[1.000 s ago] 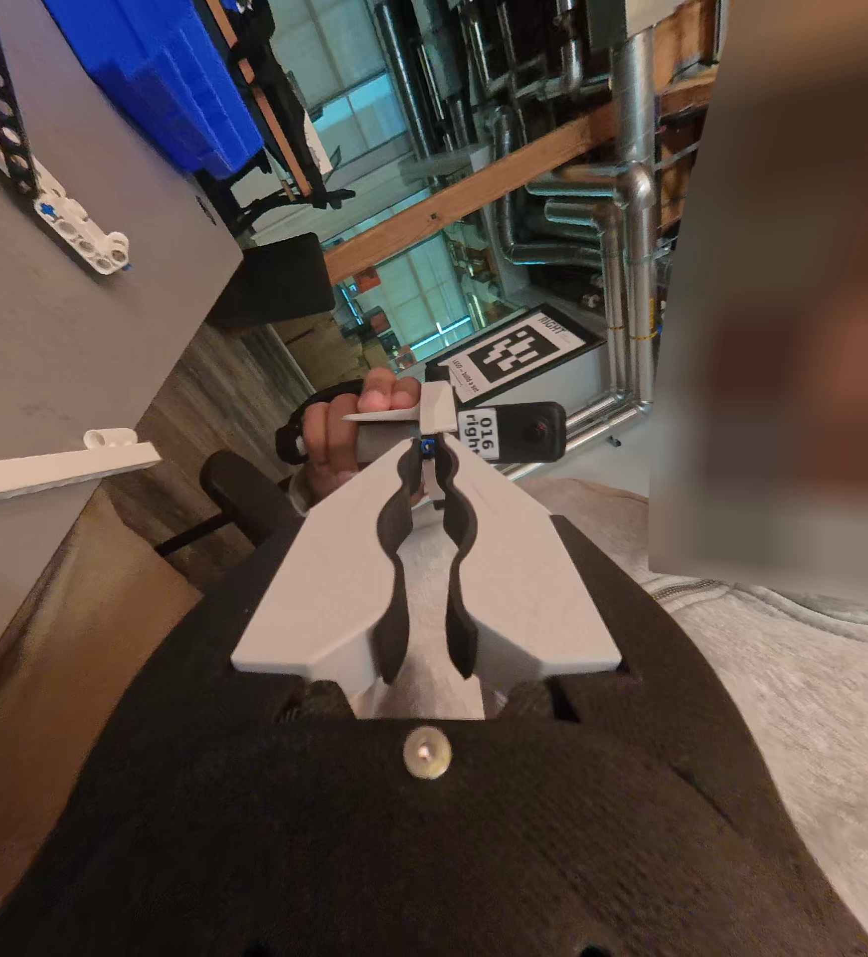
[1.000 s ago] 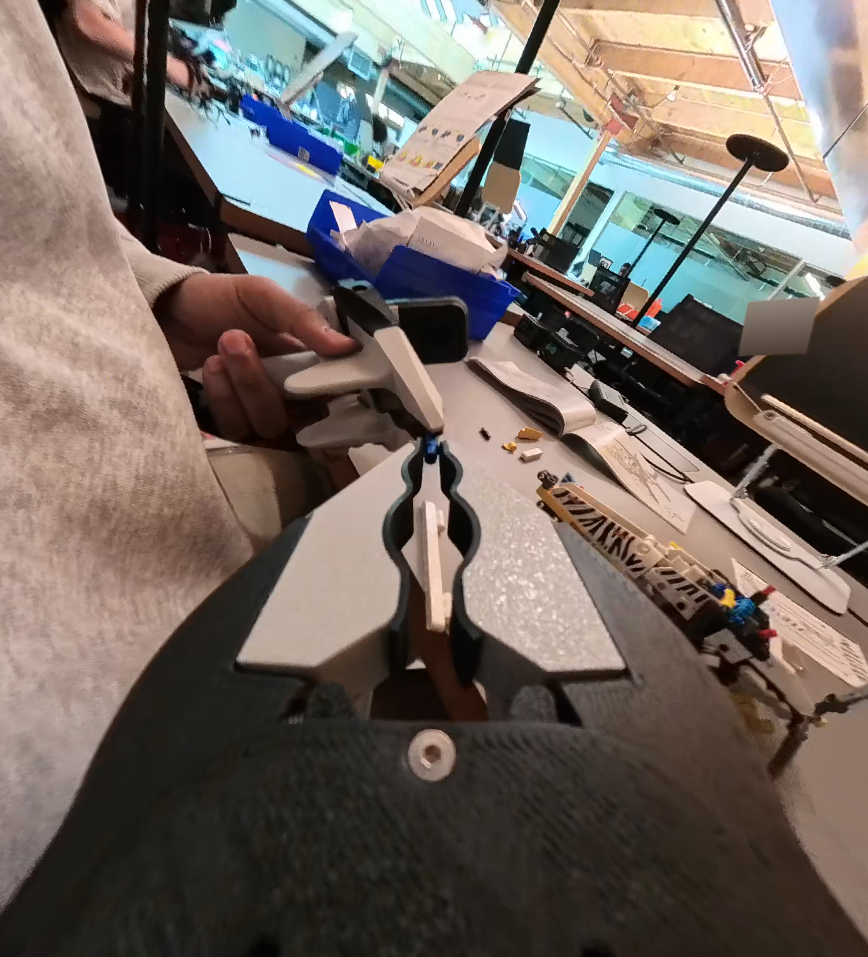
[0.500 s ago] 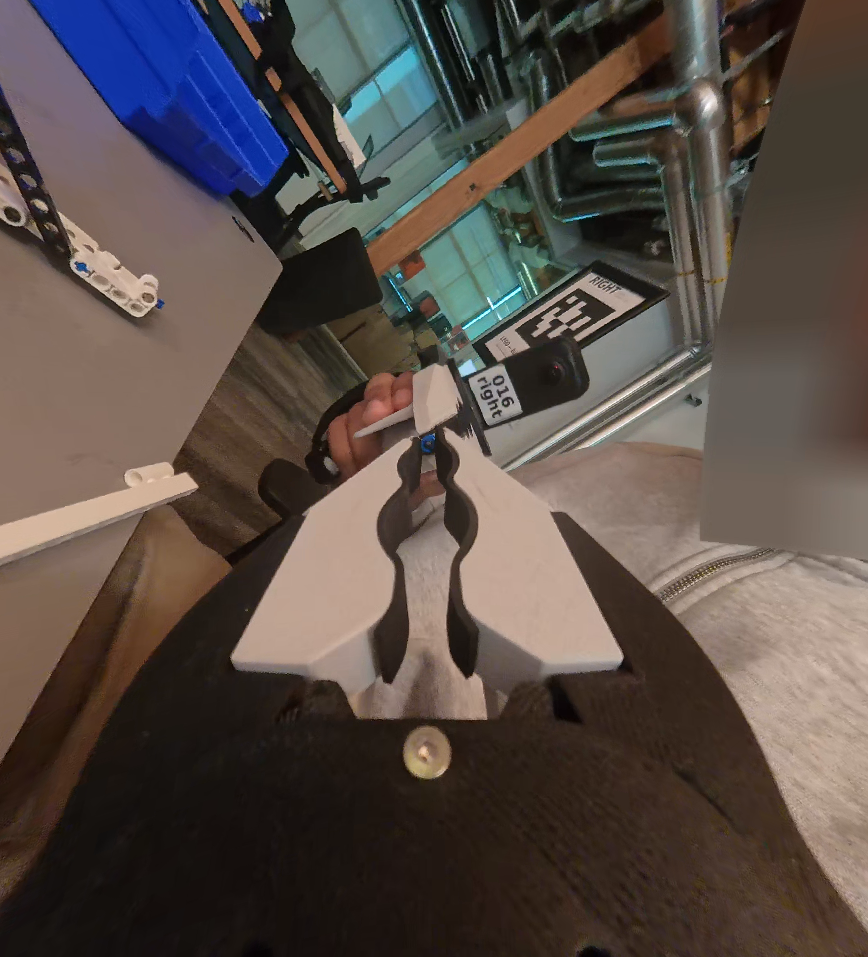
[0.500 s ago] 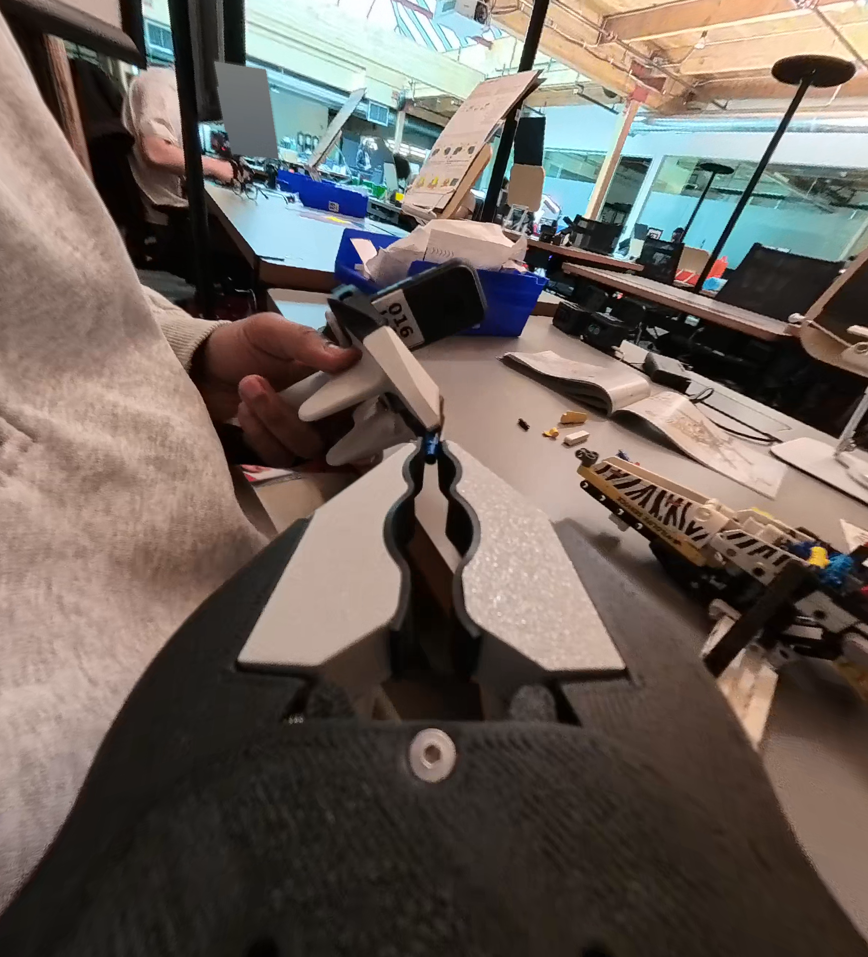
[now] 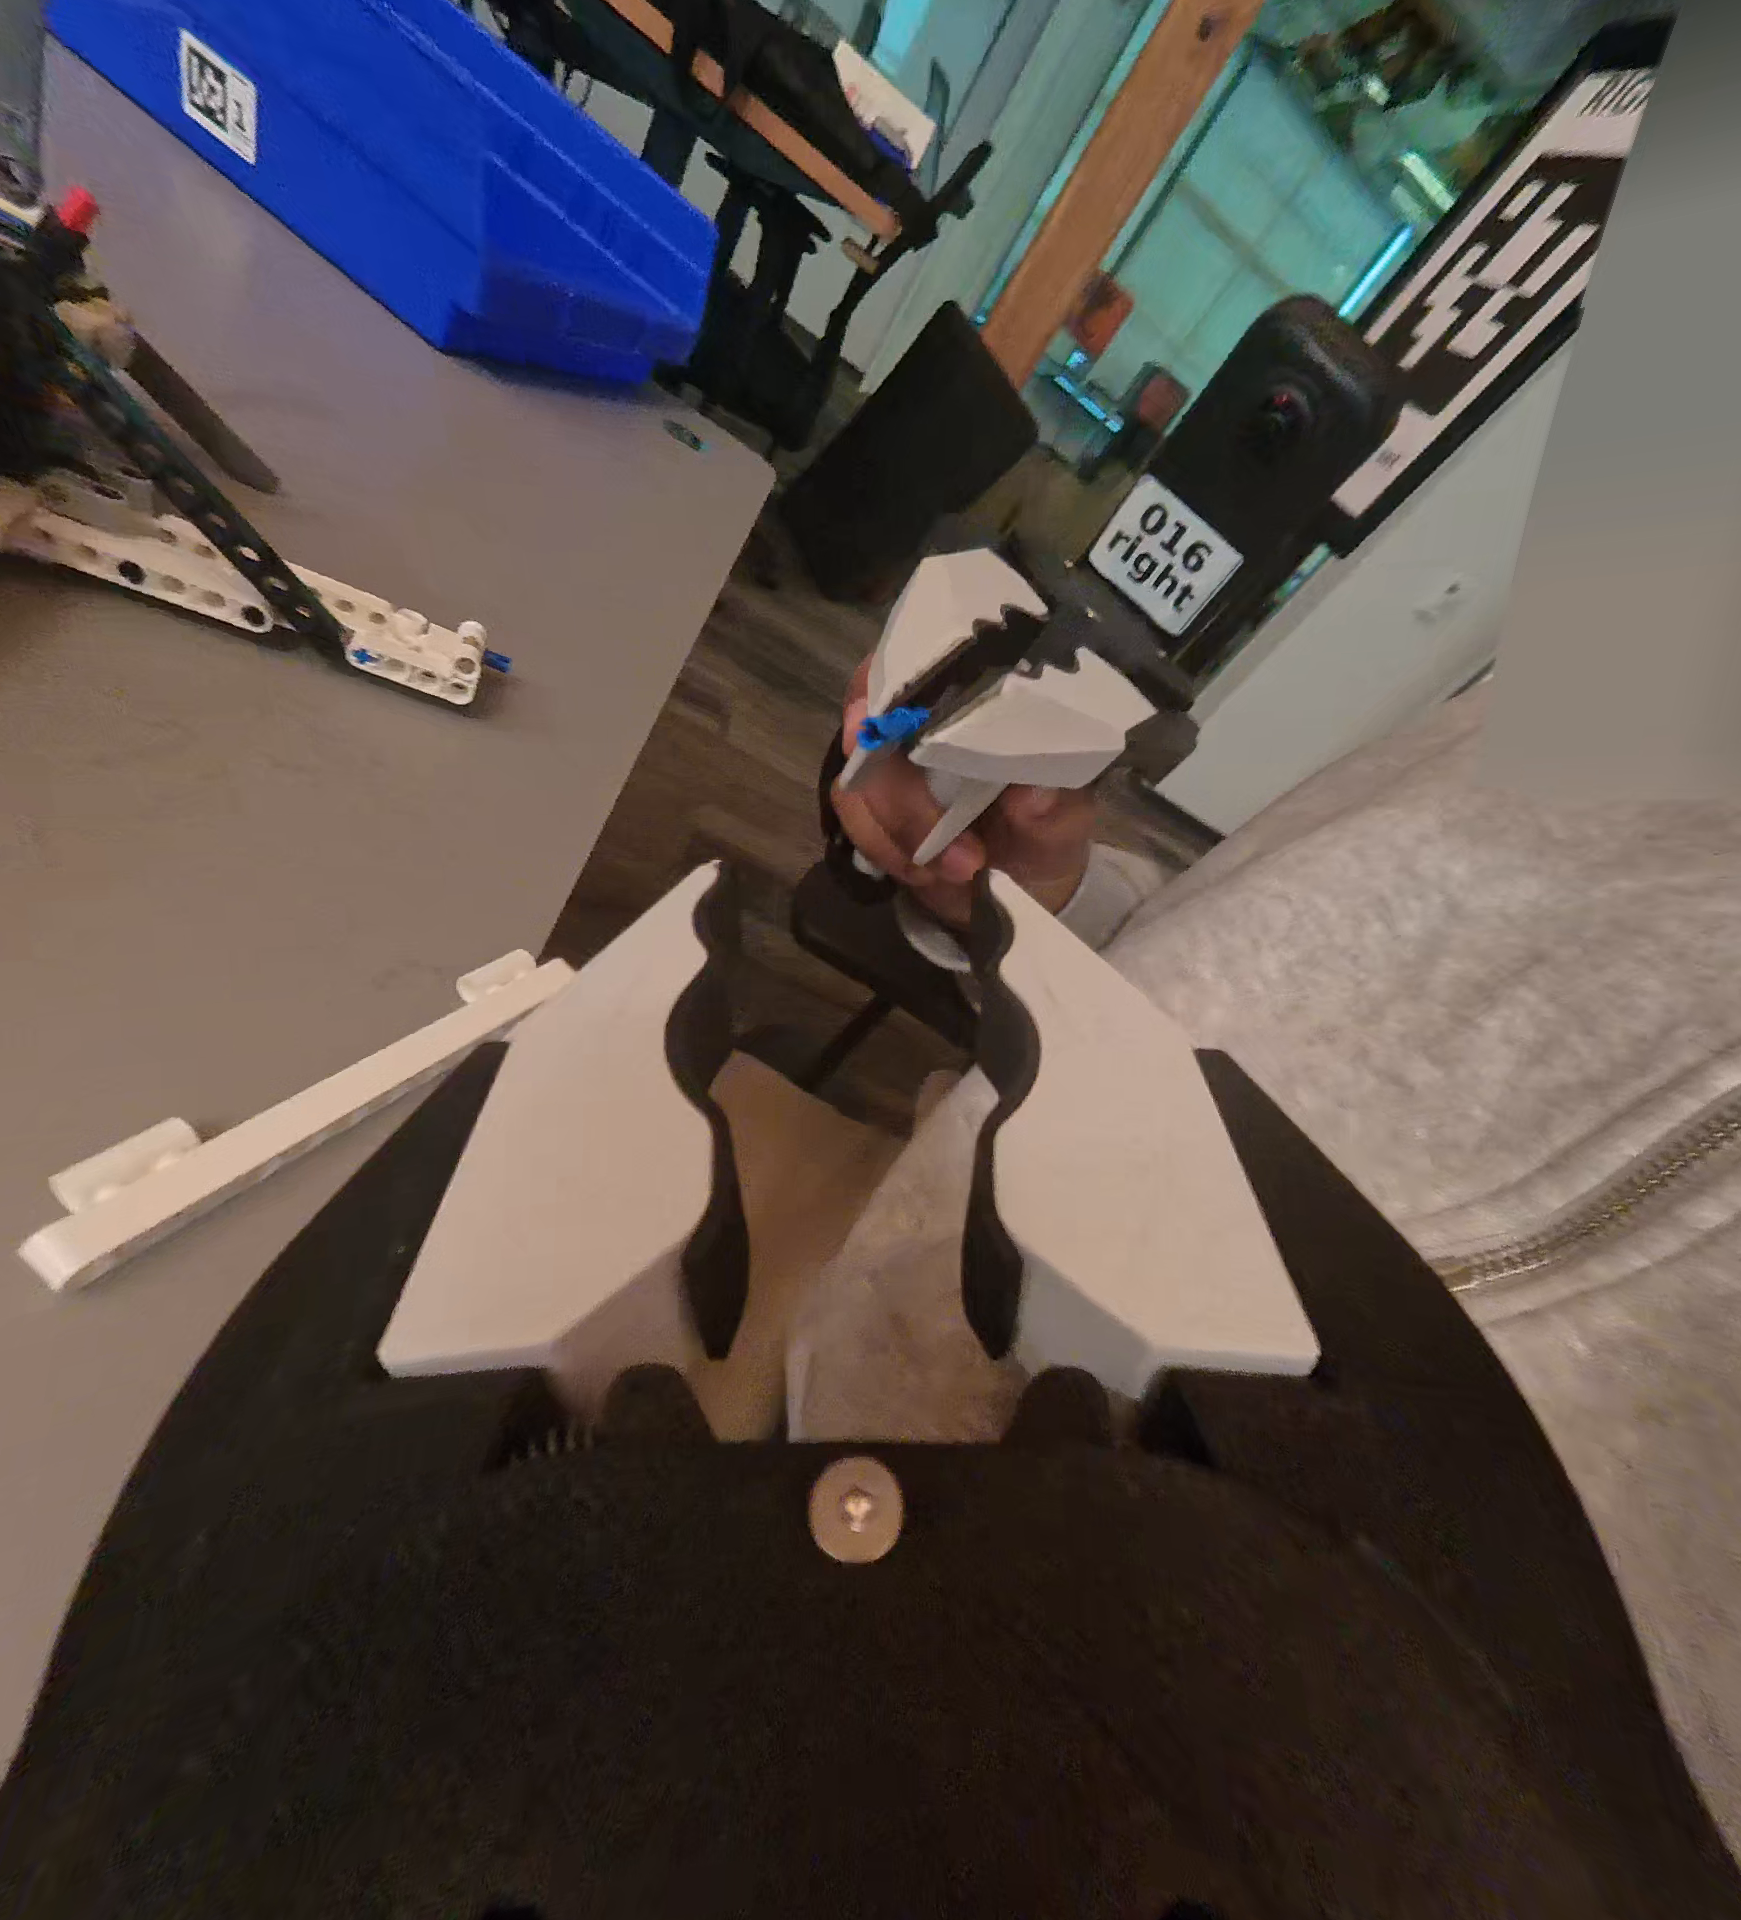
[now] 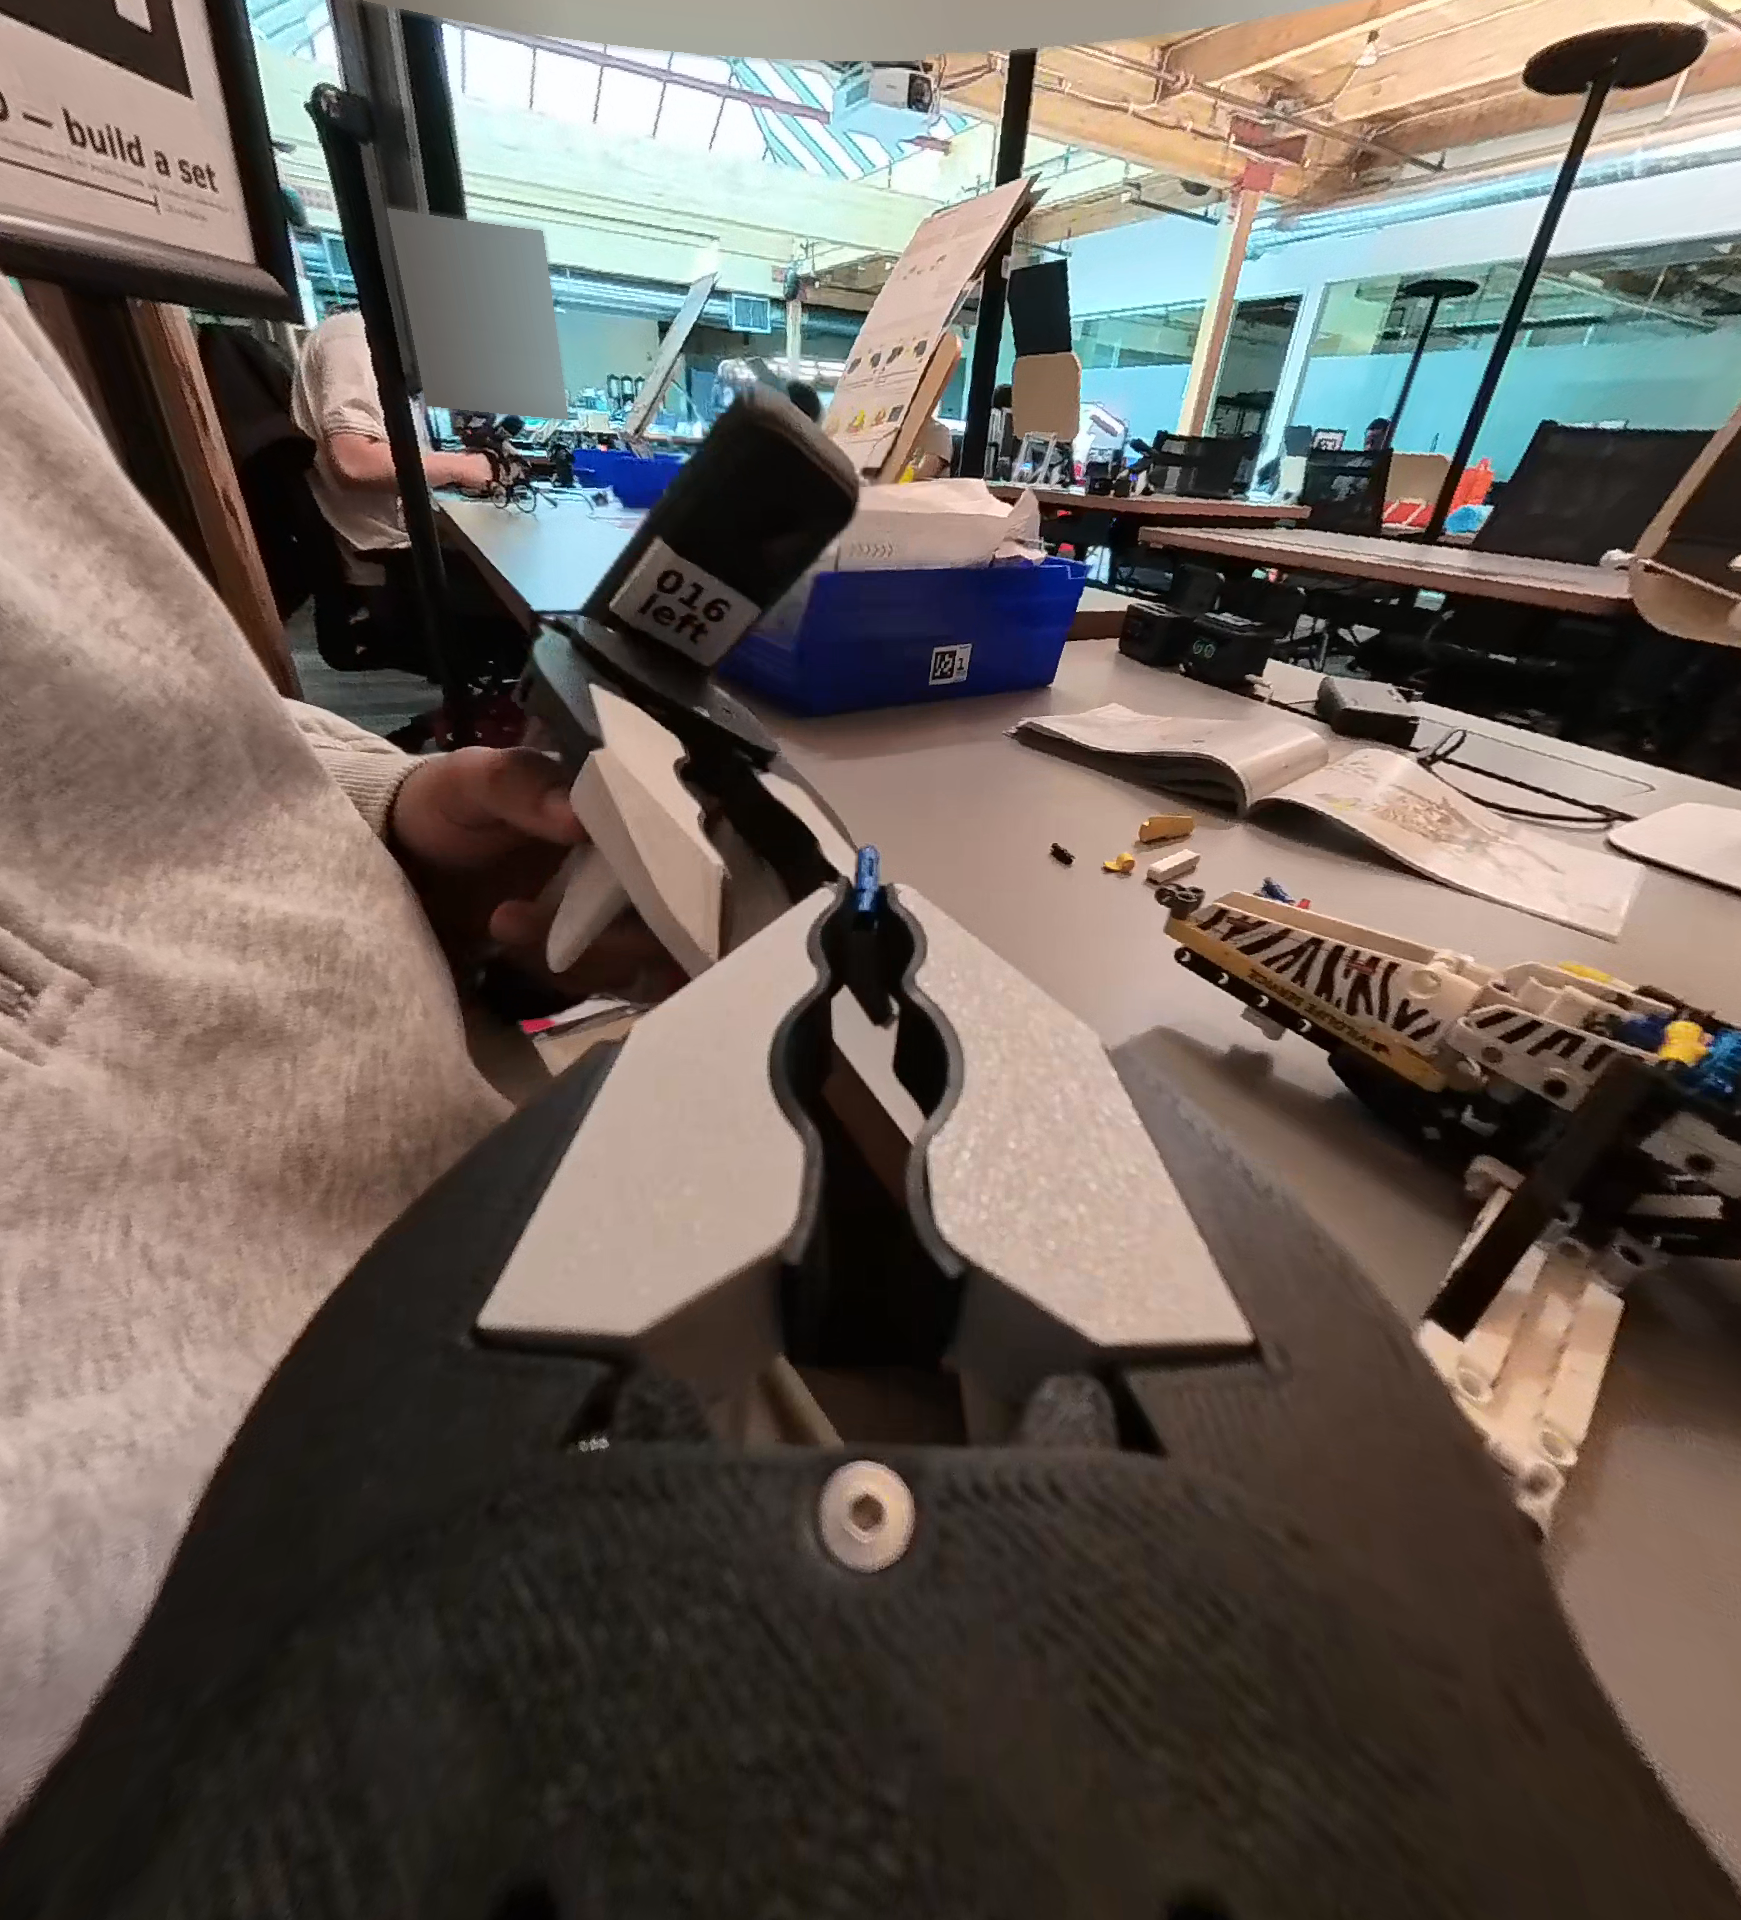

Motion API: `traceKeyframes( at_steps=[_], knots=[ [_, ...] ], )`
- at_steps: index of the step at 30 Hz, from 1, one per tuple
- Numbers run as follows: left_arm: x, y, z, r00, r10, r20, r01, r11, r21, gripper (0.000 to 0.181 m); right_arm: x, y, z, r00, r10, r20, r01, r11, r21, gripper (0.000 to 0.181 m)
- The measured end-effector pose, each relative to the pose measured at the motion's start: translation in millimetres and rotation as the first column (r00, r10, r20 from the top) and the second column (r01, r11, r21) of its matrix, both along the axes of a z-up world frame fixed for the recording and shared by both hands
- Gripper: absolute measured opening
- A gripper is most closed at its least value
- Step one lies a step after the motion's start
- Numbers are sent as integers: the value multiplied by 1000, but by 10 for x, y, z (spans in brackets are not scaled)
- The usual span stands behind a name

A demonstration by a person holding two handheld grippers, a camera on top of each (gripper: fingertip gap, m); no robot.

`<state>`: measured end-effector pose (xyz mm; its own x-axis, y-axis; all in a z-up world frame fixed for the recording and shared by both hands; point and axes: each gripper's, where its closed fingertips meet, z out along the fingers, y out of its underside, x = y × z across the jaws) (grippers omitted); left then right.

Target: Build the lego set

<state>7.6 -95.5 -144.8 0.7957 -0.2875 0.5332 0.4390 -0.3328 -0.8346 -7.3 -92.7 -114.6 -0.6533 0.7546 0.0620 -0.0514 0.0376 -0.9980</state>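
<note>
The right gripper [image 6: 864, 914] pinches a small blue pin [image 6: 866, 871] at its closed tips; the left gripper [image 5: 850, 894], jaws wide apart and empty, hangs off the grey table's [image 5: 222, 831] edge. A zebra-striped lego model [image 6: 1417, 1013] lies on that table, beside a long white piece [image 5: 305, 1117]

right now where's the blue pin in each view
Left wrist view: blue pin sits right of centre, upper half, pinched at the tips of the right gripper farther off.
Right wrist view: pin at centre, at this gripper's own tips.
Shared landmark: the blue bin on the table.
</note>
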Motion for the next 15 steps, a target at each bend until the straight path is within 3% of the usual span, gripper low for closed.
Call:
traceKeyframes(
  at_steps=[1, 6, 10, 15],
  knots=[
    [-12, 0, -16, 1000, 7, -26, -7, 1000, -8, 43, -6, 15, -9, 1000, -4, 5, 4, 1000, 1, 2],
    [-154, 14, -127, 979, 75, -190, -87, 995, -52, 52, -27, 82, -98, 999, -13, 47, 11, 999, 35, 3],
    [-358, -7, -210, 925, 119, -360, -158, 984, -81, 54, -55, 249, -112, 996, -50, 76, 49, 999, 14, 3],
    [-471, -24, -390, 838, 26, -545, -144, 974, -175, 47, -176, 413, -377, 968, -104, 230, 102, 995, 21, 3]
  ],
)
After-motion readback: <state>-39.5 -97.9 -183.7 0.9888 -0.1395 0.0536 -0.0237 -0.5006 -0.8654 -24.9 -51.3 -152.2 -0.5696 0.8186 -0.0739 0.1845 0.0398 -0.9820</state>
